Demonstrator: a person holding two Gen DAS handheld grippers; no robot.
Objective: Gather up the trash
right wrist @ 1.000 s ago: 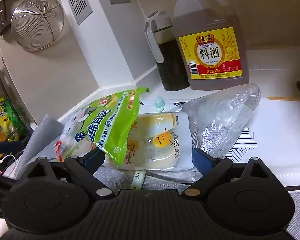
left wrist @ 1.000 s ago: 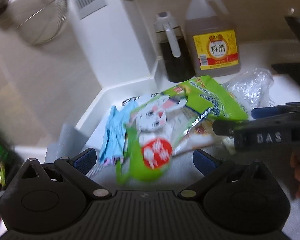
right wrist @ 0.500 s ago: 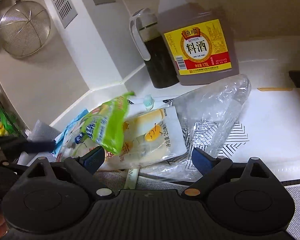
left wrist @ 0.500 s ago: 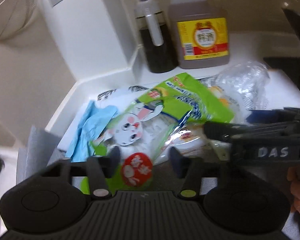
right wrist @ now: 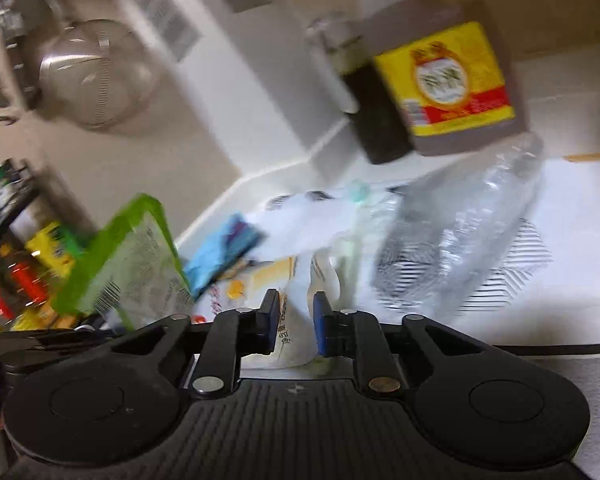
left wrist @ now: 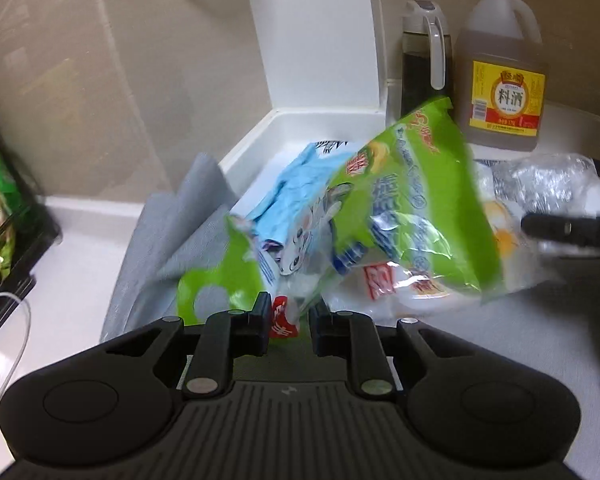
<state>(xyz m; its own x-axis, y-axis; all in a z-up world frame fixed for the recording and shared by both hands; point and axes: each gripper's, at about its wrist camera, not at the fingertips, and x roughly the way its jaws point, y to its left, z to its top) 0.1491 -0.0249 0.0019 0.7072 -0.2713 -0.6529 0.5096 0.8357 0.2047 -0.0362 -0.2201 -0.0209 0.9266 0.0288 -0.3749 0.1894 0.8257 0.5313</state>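
Two light, limp, crinkly wrappers are ours: our left hand-held gripper (left wrist: 288, 322) clamps the green bag's (left wrist: 412, 200) edge above the bench (left wrist: 540, 320), while our right hand-held gripper (right wrist: 296, 326) is closing on the white pouch's (right wrist: 296, 344) slippery corner.

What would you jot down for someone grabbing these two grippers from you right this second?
Left gripper: closed on the green bag, lifted off the pile.
Right gripper: jaws closing on the white pouch, which sits between the pads.
On the counter: blue wrapper, clear plastic bag.
Done: two pieces grabbed.
Left: bin both, then collect the rest. Leave the bottles.
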